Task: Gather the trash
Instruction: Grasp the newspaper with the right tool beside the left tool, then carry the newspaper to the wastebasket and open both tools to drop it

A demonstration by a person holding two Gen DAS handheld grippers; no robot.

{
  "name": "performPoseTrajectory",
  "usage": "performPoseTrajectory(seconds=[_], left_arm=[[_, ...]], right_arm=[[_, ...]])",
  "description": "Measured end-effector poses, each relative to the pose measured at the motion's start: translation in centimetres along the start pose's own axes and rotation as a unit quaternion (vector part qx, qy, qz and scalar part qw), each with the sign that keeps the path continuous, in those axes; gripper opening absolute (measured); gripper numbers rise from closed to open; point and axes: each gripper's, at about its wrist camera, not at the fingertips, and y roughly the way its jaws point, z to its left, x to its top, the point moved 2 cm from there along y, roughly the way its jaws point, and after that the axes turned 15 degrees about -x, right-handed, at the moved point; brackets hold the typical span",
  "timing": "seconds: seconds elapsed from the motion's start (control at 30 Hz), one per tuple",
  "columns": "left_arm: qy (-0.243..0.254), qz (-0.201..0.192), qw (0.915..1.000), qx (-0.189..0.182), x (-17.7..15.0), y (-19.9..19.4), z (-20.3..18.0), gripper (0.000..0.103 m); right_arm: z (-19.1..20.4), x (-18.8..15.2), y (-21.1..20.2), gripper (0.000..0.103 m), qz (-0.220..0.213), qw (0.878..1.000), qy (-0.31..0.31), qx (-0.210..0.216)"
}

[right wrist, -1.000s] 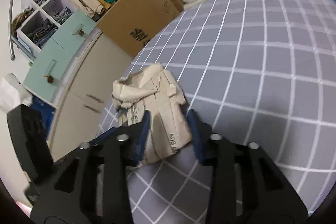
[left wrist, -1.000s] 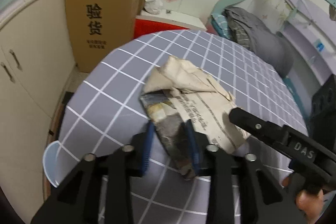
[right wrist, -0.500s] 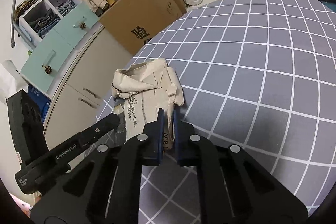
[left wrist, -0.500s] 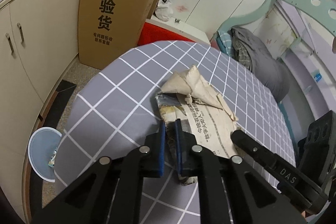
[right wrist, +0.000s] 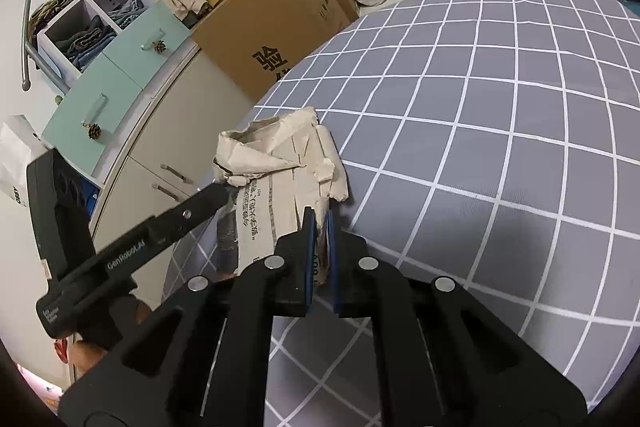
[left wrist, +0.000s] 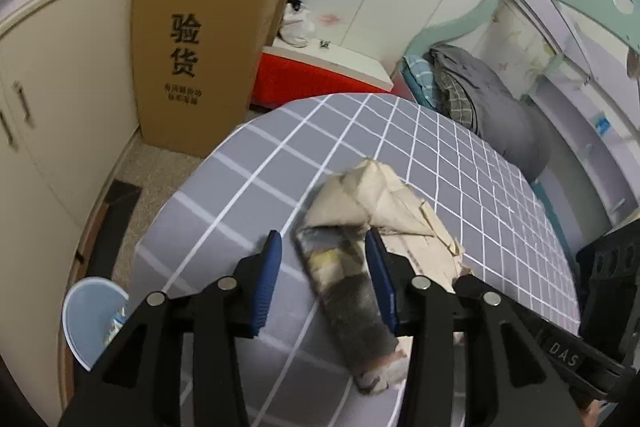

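Observation:
A crumpled newspaper point(left wrist: 380, 195) lies near the edge of the round table point(left wrist: 360, 131) with its grey checked cloth. My left gripper point(left wrist: 322, 259) straddles the paper's dark, rolled near end, and its jaws are opening. The left pad stands clear of the paper and the right pad sits beside it. In the right wrist view the newspaper point(right wrist: 280, 155) has its lower right edge pinched in my right gripper point(right wrist: 320, 239), which is shut on it. One of the left gripper's fingers point(right wrist: 200, 203) reaches to the paper from the left.
A tall cardboard box point(left wrist: 188, 51) leans on cream cabinets point(left wrist: 48, 107) beyond the table. A pale blue bin point(left wrist: 92, 311) stands on the floor by the table's left edge. A red box point(left wrist: 312, 79) and a bed with grey bedding point(left wrist: 480, 99) lie behind.
Both grippers closed on the newspaper. The right one stays shut on its edge, while the left one has opened again and shifted a little along the paper.

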Motion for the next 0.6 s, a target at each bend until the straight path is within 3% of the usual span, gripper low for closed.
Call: performPoseTrajectory(seconds=[0.07,0.27,0.4,0.6], left_arm=[[0.006,0.004,0.9999,0.008,0.4,0.6,-0.3,0.019],[-0.018,-0.006,0.9998,0.003,0.7,0.6,0.5,0.003],[-0.024,-0.015,0.9995,0.01,0.4,-0.2,0.6,0.002],[-0.043,-0.029,0.9986,-0.007,-0.3,-2.4,1.7,0.002]], right_arm=[[-0.2,0.2,0.2,0.007,0.002,1.0,0.002,0.002],[-0.9,0.9,0.3,0.007,0.001,1.0,0.009,-0.002],[-0.6,1.0,0.0,0.007,-0.005,1.0,0.008,0.002],[0.9,0.9,-0.7,0.007,-0.01,1.0,0.002,0.006]])
